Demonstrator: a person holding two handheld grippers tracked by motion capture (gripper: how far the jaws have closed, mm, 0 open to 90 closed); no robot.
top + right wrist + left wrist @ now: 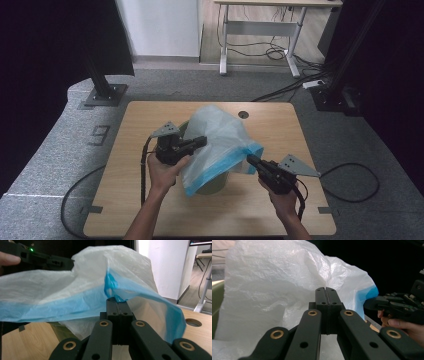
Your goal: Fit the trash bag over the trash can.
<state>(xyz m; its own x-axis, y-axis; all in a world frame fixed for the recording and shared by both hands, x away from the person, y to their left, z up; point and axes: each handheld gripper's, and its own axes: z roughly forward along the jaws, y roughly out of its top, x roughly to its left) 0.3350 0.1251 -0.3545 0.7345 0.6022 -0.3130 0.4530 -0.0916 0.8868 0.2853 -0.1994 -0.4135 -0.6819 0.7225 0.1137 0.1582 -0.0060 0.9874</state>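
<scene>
right tool (117, 300) pinches the bag's blue hem (112, 285); high view shows bin (212, 186)

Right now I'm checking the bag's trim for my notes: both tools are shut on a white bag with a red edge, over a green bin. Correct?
Not quite: the edge is blue, not red, as the right gripper view shows. The rest holds: the left tool and right tool are shut on the white bag over the green bin.

The bag (220, 137) is translucent white with a bright blue band along its rim; the bin (212, 184) under it is olive green. Both grippers (202, 141) (250, 159) are black — brass-ringed pivots — on a pale wood table (150, 120).
</scene>
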